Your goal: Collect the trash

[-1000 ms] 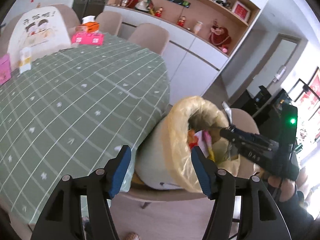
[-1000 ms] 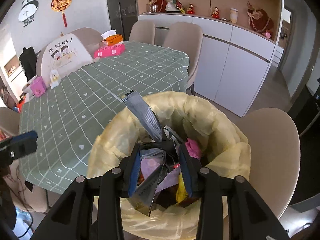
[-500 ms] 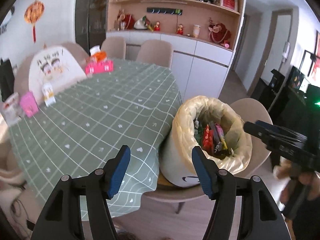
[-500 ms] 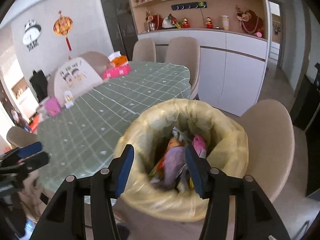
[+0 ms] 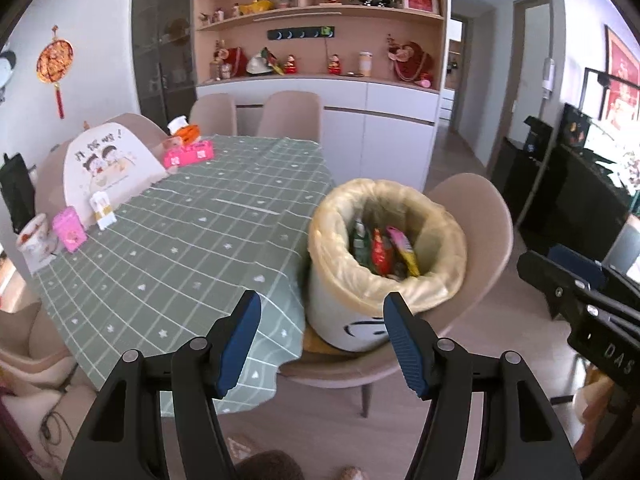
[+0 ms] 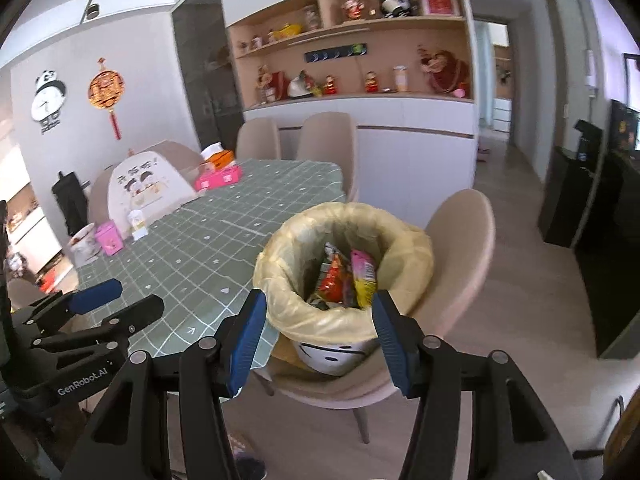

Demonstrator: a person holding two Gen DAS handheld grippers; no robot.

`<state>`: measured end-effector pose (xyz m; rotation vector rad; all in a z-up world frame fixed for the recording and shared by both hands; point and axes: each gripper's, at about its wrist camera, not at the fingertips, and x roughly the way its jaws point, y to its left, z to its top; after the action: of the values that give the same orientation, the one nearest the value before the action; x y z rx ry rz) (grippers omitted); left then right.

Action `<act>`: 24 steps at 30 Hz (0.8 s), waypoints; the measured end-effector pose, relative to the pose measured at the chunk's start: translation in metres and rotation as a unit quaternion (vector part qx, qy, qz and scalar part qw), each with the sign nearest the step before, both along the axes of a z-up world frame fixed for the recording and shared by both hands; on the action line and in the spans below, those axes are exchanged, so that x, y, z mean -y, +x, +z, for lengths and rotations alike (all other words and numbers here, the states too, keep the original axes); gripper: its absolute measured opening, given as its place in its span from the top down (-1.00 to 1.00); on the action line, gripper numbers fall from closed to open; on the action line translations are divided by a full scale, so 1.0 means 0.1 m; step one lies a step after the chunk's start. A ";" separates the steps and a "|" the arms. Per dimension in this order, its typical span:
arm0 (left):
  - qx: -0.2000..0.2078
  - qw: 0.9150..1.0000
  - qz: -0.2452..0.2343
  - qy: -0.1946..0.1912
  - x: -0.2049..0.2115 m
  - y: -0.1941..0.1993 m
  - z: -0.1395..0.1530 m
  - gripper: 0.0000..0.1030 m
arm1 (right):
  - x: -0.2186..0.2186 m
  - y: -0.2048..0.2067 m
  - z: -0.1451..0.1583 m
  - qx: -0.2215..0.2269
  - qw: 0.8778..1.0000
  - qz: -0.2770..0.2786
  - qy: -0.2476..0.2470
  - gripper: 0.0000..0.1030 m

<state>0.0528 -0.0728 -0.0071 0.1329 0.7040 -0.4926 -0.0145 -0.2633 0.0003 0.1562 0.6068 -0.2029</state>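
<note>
A white bin lined with a yellow bag [image 5: 444, 220] [image 6: 412, 240] stands on the seat of a beige chair [image 5: 484, 204] [image 6: 464, 228] beside the table. Coloured snack wrappers [image 5: 384, 252] [image 6: 344, 276] lie inside it. My left gripper [image 5: 320, 320] hangs open and empty, back from the bin and above it. My right gripper [image 6: 318, 312] is likewise open with nothing between its blue pads, and the bin shows beyond the gap. Each gripper appears at the edge of the other's view: the right gripper [image 5: 580, 300] and the left gripper [image 6: 100, 308].
A table with a green checked cloth [image 5: 180, 240] [image 6: 192, 248] carries pink boxes [image 5: 188, 156], a pink tin [image 5: 70, 230] and a cup. More beige chairs and a white cabinet with shelves [image 5: 380, 128] stand behind. Dark furniture [image 5: 580, 184] lines the right side.
The right gripper let go of a silvery wrapper into the bin and opened. Both grippers drew back and rose, so the bin now looks smaller and farther away.
</note>
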 end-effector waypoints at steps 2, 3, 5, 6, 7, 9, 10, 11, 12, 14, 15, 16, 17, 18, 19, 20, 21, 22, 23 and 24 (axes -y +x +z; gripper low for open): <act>0.001 1.000 -0.001 -0.007 -0.04 -0.01 -0.01 -0.25 | -0.08 -0.06 0.00 0.003 1.000 -0.008 -0.014 -0.01; 0.000 1.000 0.000 -0.005 -0.06 -0.02 -0.01 -0.25 | -0.13 -0.09 -0.01 0.002 1.000 -0.012 -0.022 -0.01; -0.007 1.000 -0.005 -0.003 -0.09 -0.01 -0.02 -0.25 | -0.21 -0.11 -0.02 -0.002 1.000 -0.017 -0.023 -0.01; -0.006 1.000 -0.013 -0.001 -0.10 -0.01 -0.01 -0.25 | -0.23 -0.12 -0.02 -0.001 1.000 -0.020 -0.019 -0.01; 0.000 1.000 -0.020 0.004 -0.11 -0.01 0.00 -0.25 | -0.26 -0.13 -0.03 0.000 1.000 -0.027 -0.011 -0.01; 0.011 0.999 -0.034 0.007 -0.14 -0.01 0.03 -0.25 | -0.32 -0.16 -0.03 0.005 0.999 -0.037 -0.007 -0.01; 0.015 0.999 -0.041 0.004 -0.16 0.00 0.05 -0.25 | -0.37 -0.17 -0.03 0.008 0.999 -0.046 -0.009 -0.01; 0.018 0.999 -0.048 0.001 -0.20 0.01 0.07 -0.25 | -0.42 -0.17 -0.03 0.011 0.998 -0.057 -0.011 -0.01; 0.021 0.998 -0.053 0.000 -0.23 0.02 0.09 -0.25 | -0.46 -0.17 -0.02 0.013 0.998 -0.064 -0.011 -0.01; 0.022 0.998 -0.062 0.004 -0.32 0.06 0.12 -0.25 | -0.55 -0.17 0.00 0.017 0.996 -0.082 -0.012 -0.01; 0.019 0.998 -0.067 0.004 -0.36 0.08 0.14 -0.25 | -0.59 -0.17 0.02 0.017 0.996 -0.089 -0.012 -0.01; 0.018 0.997 -0.072 0.005 -0.40 0.10 0.15 -0.25 | -0.65 -0.16 0.04 0.019 0.995 -0.094 -0.013 -0.01; 0.019 0.997 -0.075 0.006 -0.44 0.12 0.16 -0.25 | -0.68 -0.17 0.06 0.020 0.995 -0.097 -0.015 -0.01; 0.021 0.997 -0.077 0.007 -0.48 0.14 0.17 -0.25 | -0.74 -0.16 0.07 0.023 0.995 -0.099 -0.021 -0.01; 0.021 0.997 -0.080 0.007 -0.52 0.16 0.17 -0.25 | -0.80 -0.16 0.08 0.024 0.994 -0.105 -0.029 -0.01; 0.019 0.996 -0.083 0.008 -0.54 0.18 0.17 -0.25 | -0.85 -0.16 0.08 0.024 0.993 -0.111 -0.033 -0.01; 0.015 0.996 -0.087 0.008 -0.58 0.21 0.16 -0.25 | -0.88 -0.15 0.08 0.022 0.993 -0.114 -0.034 -0.01; 0.014 0.996 -0.089 0.007 -0.61 0.22 0.16 -0.25 | -0.91 -0.14 0.07 0.021 0.993 -0.116 -0.032 -0.01; 0.014 0.996 -0.092 0.006 -0.64 0.23 0.15 -0.25 | -0.95 -0.13 0.06 0.019 0.993 -0.117 -0.030 -0.01; 0.015 0.996 -0.093 0.007 -0.67 0.24 0.14 -0.25 | -0.98 -0.13 0.06 0.019 0.992 -0.119 -0.031 -0.01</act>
<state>0.0767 -0.0062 0.0072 0.2200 0.6698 -0.6633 -0.0277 -0.1649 0.0059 0.1725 0.5423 -0.4469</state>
